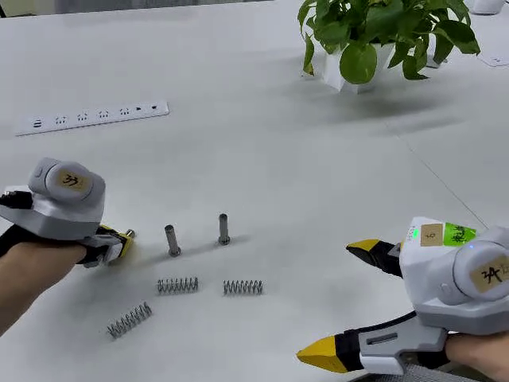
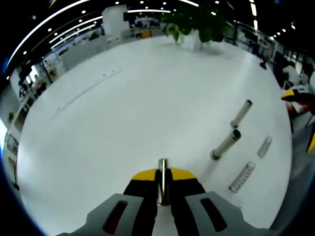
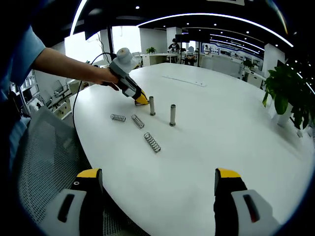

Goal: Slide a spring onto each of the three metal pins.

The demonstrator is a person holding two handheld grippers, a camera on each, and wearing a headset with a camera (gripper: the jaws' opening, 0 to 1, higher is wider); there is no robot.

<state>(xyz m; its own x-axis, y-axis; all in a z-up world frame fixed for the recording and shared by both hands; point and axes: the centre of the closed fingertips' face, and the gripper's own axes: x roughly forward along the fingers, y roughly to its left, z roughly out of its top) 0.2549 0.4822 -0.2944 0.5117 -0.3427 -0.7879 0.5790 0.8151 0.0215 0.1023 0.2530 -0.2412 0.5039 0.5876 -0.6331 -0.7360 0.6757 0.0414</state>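
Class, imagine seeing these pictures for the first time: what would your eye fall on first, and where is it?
The left gripper, at the left of the table, is shut on a metal pin. Beside it two pins stand upright, with three springs lying loose in front of them. The right gripper hangs wide open at the near right.

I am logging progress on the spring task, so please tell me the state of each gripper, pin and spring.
left gripper: shut on held pin
held pin: between the jaws, no spring on it
nearer standing pin: upright, bare
farther standing pin: upright, bare
three springs: lying flat, on no pin
right gripper: open, empty
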